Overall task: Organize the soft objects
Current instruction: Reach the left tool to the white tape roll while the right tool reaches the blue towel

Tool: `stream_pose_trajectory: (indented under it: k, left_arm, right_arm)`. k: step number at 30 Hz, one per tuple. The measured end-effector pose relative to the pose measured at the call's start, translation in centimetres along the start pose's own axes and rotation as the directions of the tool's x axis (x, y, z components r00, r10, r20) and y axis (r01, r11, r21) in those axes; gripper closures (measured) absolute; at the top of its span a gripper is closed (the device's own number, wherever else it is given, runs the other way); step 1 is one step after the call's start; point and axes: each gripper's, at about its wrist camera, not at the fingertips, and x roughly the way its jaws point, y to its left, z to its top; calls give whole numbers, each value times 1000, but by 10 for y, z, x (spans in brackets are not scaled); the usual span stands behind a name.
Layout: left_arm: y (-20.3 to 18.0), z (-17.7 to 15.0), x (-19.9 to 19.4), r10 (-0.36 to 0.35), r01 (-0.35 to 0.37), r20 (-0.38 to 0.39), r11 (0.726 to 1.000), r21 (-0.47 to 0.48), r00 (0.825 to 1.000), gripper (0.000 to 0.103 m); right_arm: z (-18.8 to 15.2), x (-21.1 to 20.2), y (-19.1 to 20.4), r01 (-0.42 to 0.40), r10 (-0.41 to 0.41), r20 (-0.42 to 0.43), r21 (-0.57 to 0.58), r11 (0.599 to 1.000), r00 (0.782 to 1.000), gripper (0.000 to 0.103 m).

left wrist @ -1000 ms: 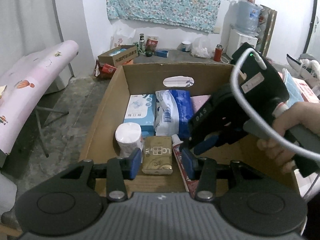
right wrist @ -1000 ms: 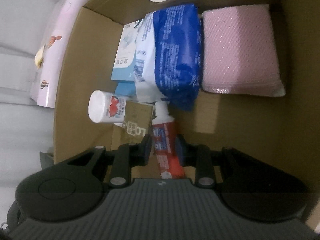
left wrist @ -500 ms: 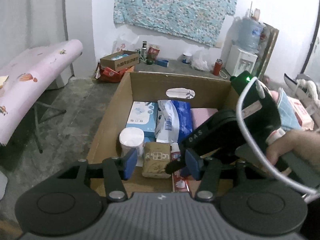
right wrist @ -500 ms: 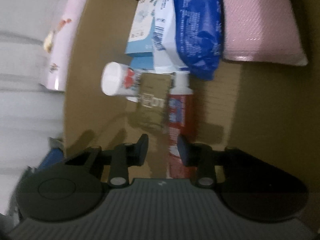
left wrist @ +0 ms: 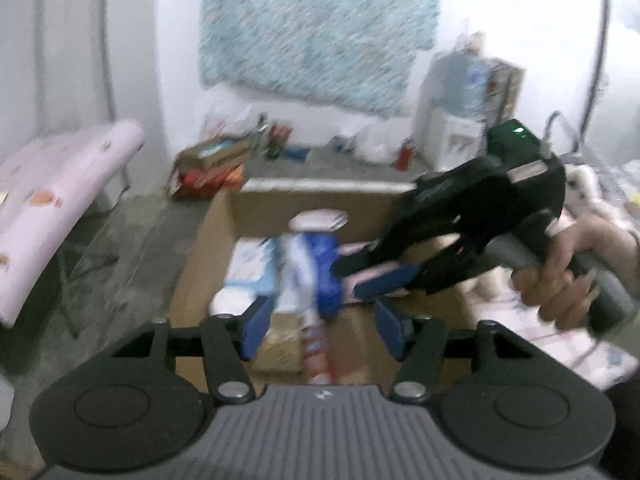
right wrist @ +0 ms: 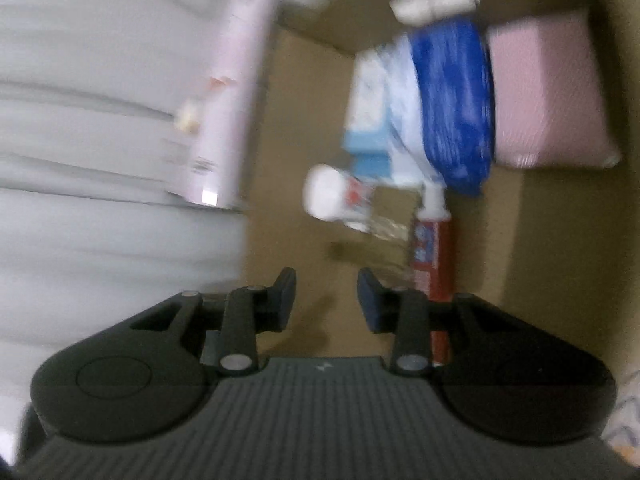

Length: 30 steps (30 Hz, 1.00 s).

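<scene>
A cardboard box [left wrist: 200, 248] holds a blue-and-white soft pack [left wrist: 316, 268], a pink pack [right wrist: 548, 96], a light blue carton [left wrist: 252, 272], a white roll [right wrist: 332, 196], a tan packet [left wrist: 280, 344] and a red toothpaste tube [right wrist: 434, 256]. My left gripper [left wrist: 320, 326] hovers above the box's near end, jaws opening, nothing between them. My right gripper [right wrist: 326, 298], in a person's hand [left wrist: 560, 268], hangs over the box on the right, jaws opening and empty; the tube lies on the box floor beside its right finger. Both views are motion-blurred.
A pink patterned ironing board [left wrist: 60, 192] stands left of the box. Small boxes and bottles [left wrist: 224, 156] clutter the concrete floor by the back wall, with a water dispenser [left wrist: 460, 116] at right. Patterned bedding [left wrist: 560, 336] lies to the right.
The right gripper let go of the toothpaste tube, which now lies in the box, and rose away. The left gripper also lifted and pulled back, its jaws spreading wider.
</scene>
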Motion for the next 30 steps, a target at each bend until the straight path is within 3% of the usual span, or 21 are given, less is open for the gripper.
stream_pose_trajectory:
  k: [1, 3, 5, 7, 9, 13, 14, 15, 16, 19, 21, 23, 24, 26, 30]
  left_arm:
    - [-11, 5, -4, -24, 24, 15, 999, 23, 1000, 41]
    - [-33, 15, -7, -74, 72, 32, 995, 64, 997, 39]
    - [-58, 26, -4, -142, 138, 36, 985, 100, 989, 38]
    - [-85, 38, 6, -212, 207, 24, 969, 137, 977, 38]
    - [-119, 50, 25, -265, 261, -8, 946, 193, 964, 38]
    - [-187, 59, 74, -307, 319, -89, 899, 301, 948, 40]
    - [-205, 59, 91, -313, 335, -118, 883, 329, 942, 41]
    - [-226, 58, 108, -309, 343, -150, 866, 363, 939, 43]
    - [-240, 54, 123, -300, 344, -170, 853, 394, 939, 44]
    - [-289, 41, 169, -257, 330, -210, 788, 520, 943, 44]
    - [-316, 29, 200, -215, 312, -228, 729, 610, 949, 44]
    - [-331, 19, 226, -170, 289, -240, 700, 653, 956, 47]
    - [-336, 14, 239, -173, 307, -264, 693, 652, 949, 47]
    - [-338, 8, 254, -188, 335, -290, 701, 629, 938, 48]
    - [-332, 0, 286, -175, 334, -316, 753, 567, 932, 53]
  right_arm:
    - [1, -28, 0, -49, 49, 25, -16, 999, 998, 65]
    - [0, -78, -4, -66, 71, 92, -57, 996, 993, 59]
    - [-6, -141, -14, -17, 40, 198, -118, 993, 979, 58]
    - [-14, -198, -31, 73, -23, 307, -153, 985, 951, 56]
    - [-26, -249, -55, 160, -83, 426, -149, 976, 901, 54]
    - [-54, -329, -120, 328, -224, 642, -45, 944, 733, 51]
    - [-60, -342, -139, 344, -253, 662, -8, 939, 705, 51]
    - [-64, -348, -154, 338, -261, 670, 15, 941, 695, 51]
    - [-67, -352, -170, 318, -260, 668, 37, 947, 697, 51]
    - [-67, -344, -212, 255, -235, 622, 58, 965, 747, 50]
    - [-64, -339, -233, 231, -228, 607, 74, 970, 761, 45]
    - [-61, -325, -250, 177, -196, 606, 92, 980, 771, 37]
    - [-59, -323, -257, 161, -189, 597, 100, 982, 780, 31]
    - [-53, -319, -264, 164, -191, 571, 99, 982, 799, 29]
    - [-47, -313, -263, 182, -196, 585, 84, 980, 787, 21]
